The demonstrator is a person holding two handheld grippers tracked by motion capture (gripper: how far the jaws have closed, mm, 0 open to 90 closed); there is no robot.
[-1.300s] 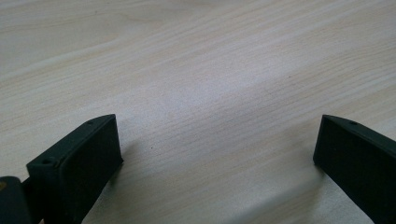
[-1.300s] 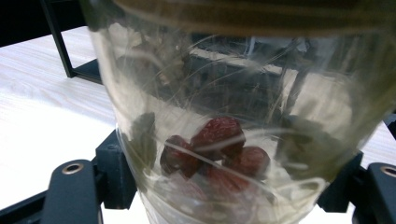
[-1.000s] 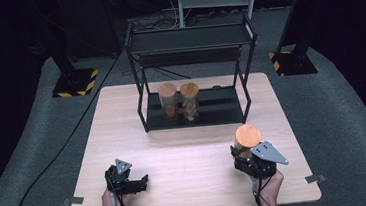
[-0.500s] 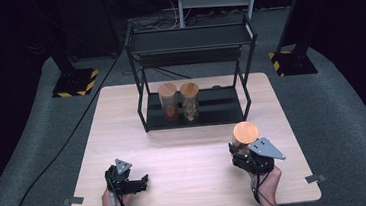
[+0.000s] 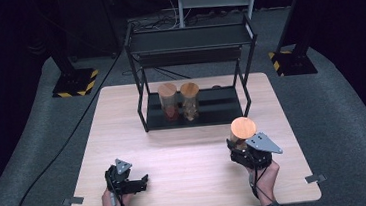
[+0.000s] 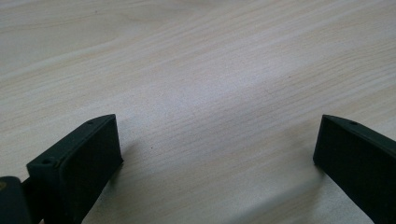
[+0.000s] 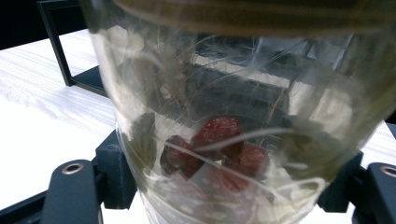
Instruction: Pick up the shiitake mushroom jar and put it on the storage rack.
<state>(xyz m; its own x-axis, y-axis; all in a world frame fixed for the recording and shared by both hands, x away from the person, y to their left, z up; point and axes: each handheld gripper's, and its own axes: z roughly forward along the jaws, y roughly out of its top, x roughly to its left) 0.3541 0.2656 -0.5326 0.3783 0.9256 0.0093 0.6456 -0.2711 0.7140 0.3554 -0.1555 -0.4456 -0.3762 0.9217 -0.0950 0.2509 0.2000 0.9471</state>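
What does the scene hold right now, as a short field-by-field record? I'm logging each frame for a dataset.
right gripper: shut on held jar, glass, wooden lid, red dried fruit inside
left gripper: open, low over the table, holding nothing
rack: black, two-tier, at the table's far side
rack jars: two, wooden-lidded, side by side on the lower shelf

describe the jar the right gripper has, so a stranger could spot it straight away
On the wooden table, look in front of the black rack's right leg, at the right gripper. The glass jar clamped there holds dark red fruits; unlike the two jars on the rack's bottom shelf, it is off the rack.
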